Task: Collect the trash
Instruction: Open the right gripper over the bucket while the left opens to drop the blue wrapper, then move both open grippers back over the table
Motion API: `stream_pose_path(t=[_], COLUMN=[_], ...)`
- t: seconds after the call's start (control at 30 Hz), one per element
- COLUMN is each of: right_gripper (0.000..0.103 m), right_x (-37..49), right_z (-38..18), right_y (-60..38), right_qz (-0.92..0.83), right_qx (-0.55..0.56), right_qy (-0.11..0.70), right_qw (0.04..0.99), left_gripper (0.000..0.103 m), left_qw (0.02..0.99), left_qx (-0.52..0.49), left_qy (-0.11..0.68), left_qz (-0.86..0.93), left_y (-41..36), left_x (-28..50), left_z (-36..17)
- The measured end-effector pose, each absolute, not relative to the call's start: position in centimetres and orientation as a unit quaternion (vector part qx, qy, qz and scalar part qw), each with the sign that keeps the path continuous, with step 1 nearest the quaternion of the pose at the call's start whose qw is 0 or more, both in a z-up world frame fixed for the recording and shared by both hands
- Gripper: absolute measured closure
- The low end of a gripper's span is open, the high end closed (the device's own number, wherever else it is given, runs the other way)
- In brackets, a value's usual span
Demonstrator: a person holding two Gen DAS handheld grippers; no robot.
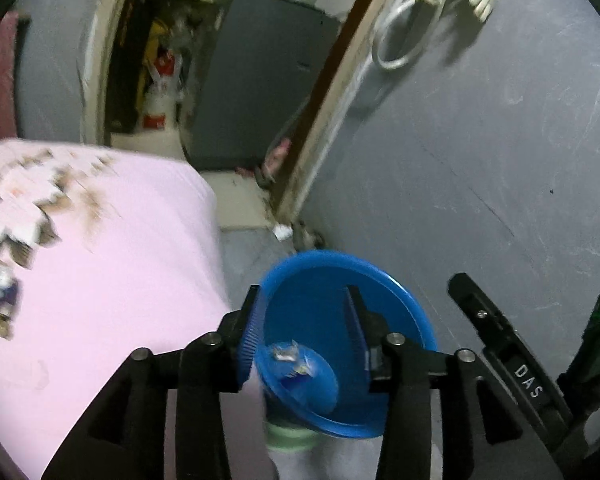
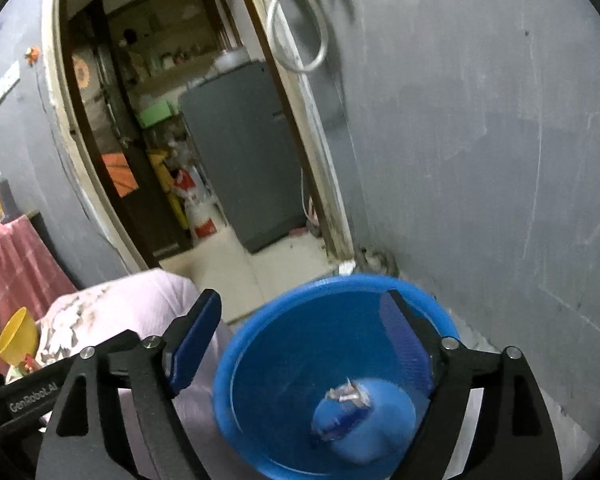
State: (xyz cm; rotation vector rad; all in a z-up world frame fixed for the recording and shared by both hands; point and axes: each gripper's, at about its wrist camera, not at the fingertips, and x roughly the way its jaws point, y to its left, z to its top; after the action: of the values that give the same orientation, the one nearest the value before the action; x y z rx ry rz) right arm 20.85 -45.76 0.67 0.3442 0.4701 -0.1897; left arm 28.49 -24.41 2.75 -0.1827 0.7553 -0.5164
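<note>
Grey painted walls close in this corner, with a doorway opening onto a grey fridge (image 2: 240,148) beyond; a pink bed (image 1: 112,264) sits to the left of the blue basin (image 2: 284,364), and the basin itself stands low by the wall, just past the bed's corner; inside it, near the bottom, lies a crumpled scrap of wrapper (image 2: 346,394), silver and blue, blurred in both views; the left gripper (image 1: 302,336) hangs over the basin's near side with its fingers parted and nothing between them, one finger outside the rim and one above the bowl; the right gripper (image 2: 300,336) hovers over the same basin, its fingers spread wide and empty; a yellow cup (image 2: 18,338) stands far left of the basin, beside the bed.
</note>
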Motion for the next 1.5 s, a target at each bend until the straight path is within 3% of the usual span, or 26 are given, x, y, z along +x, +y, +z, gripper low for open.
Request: stream_pose_path(t=[0.17,0.23,0.33,0.93,1.5], right_gripper=[0.000,0.000,0.000,0.000,0.000], right_x=[20.0,19.6,18.8,15.2,15.1], right_z=[2.0,2.7,3.4,5.6,4.0], right_y=[-44.1,-43.2,-41.6,-30.2,-22.7], right_qz=[-0.084,-0.073,-0.057,0.104,0.166], right_qx=[0.145,0.134,0.116,0.074,-0.016], right_qy=[0.185,0.159,0.123,-0.010,-0.009], right_qw=[0.968,0.975,0.984,0.992,0.986], left_gripper=[0.038,0.016,0.006,0.002,0.002], left_qw=[0.927,0.941,0.962,0.993,0.994], left_qx=[-0.085,-0.086,-0.088,-0.067,-0.003], left_qy=[0.305,0.276,0.225,0.096,0.092], left_qz=[-0.204,-0.175,-0.126,0.021,0.054], left_y=[-21.2,-19.5,-17.0,-4.4,0.9], left_x=[26.6,25.8,24.1,15.3,12.4], left_z=[4.6,5.4,6.3,7.8,4.7])
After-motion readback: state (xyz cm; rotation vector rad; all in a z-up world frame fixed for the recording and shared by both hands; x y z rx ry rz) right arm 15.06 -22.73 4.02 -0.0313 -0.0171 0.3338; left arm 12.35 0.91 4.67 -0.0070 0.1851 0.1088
